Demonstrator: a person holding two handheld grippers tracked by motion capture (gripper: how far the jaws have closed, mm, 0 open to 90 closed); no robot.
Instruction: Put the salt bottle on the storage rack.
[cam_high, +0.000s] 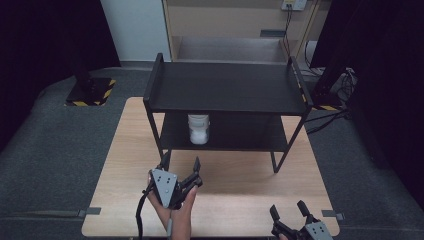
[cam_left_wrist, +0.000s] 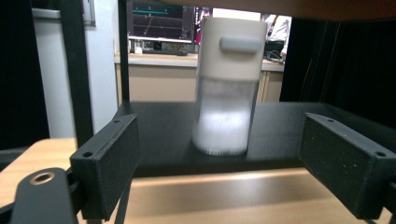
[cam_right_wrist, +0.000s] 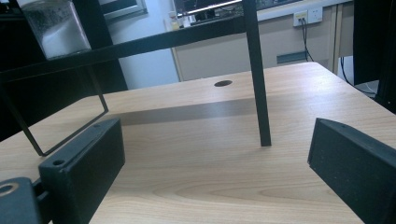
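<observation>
1. Left tongs (cam_high: 180, 167) spread wide, holding nothing, hovering over the worktop (cam_high: 125, 150) just in front of the black rack (cam_high: 227, 87)
2. Jar (cam_high: 198, 129) with white lid stands upright on the rack's lower shelf (cam_high: 250, 135), left of the shelf's middle, under the top shelf; untouched
3. In the left gripper view the jar (cam_left_wrist: 227, 88) sits centred between the two open jaws but farther back, so apart from both
4. Judgement: work looks early, at the approach; lined up on the jar, not yet grasped. Left to do: push in under the top shelf, close on the jar, draw it out
5. Right tongs (cam_high: 290, 212) spread too, empty, low at the near edge of the worktop, well apart from the jar; they look idle
6. Right gripper view: jar bottom (cam_right_wrist: 56, 28) at top left, cut off by the frame, and a rack leg (cam_right_wrist: 259, 93) standing on the wood
7. Hard to tell: the jar's contents, white and grainy-looking, blurred; its top partly shaded by the top shelf in the high view; right gripper cut off at the bottom edge
</observation>
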